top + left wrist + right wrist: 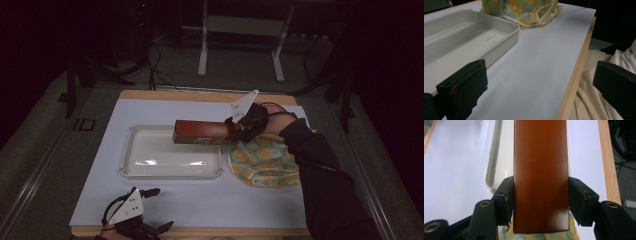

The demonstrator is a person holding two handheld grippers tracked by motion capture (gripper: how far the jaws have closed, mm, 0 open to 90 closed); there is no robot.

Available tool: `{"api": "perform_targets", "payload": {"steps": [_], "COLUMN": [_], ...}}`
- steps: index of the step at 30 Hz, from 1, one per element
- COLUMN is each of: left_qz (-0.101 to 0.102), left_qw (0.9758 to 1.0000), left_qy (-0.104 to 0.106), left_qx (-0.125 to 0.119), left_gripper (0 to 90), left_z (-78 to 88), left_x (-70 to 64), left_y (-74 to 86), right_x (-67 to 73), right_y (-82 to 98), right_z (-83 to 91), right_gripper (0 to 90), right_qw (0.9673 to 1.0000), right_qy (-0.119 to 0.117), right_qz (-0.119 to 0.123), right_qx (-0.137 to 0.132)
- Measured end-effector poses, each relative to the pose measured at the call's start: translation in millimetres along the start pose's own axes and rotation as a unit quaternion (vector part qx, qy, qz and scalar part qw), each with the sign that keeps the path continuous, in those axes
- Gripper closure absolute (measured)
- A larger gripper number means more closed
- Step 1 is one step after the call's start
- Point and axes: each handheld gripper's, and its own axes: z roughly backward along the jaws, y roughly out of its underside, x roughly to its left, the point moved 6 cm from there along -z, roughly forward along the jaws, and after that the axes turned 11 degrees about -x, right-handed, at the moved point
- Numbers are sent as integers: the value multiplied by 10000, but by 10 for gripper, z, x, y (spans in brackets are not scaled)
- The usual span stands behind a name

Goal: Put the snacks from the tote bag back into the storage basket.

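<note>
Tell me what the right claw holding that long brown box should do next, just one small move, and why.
Probably lower it. The right claw is shut on one end of the brown box, which hangs lengthwise over the white tray, apparently above its far right part. The tray looks empty, so easing the box down into it seems the natural step. The left claw rests open near the table edge.

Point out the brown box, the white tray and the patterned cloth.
brown box (541,175), right gripper view, on its top face.
white tray (131,152), high view, on its left rim.
patterned cloth (265,162), high view, on its middle.
</note>
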Motion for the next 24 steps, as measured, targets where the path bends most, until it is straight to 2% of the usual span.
{"api": "perform_targets", "payload": {"steps": [6, 9, 16, 24], "left_qz": [-5, -9, -7, -8], "left_qw": [10000, 10000, 10000, 10000], "left_qy": [2, 5, 10, 50], "left_qx": [-5, 1, -5, -9], "left_gripper": [0, 0, 0, 0], "left_z": [2, 2, 4, 3], "left_x": [-3, -3, -5, -12], "left_y": [-2, -1, -1, 0], "right_x": [10, 2, -10, -36], "right_y": [-96, -111, -73, 91], "right_z": [-85, -135, -344, -653], "right_gripper": [431, 430, 430, 430], "right_qw": [9990, 9985, 9978, 9975], "right_qy": [-7, -17, -16, -8], "right_qz": [-16, -1, -86, -272], "right_qx": [-440, -550, -661, -655]}}
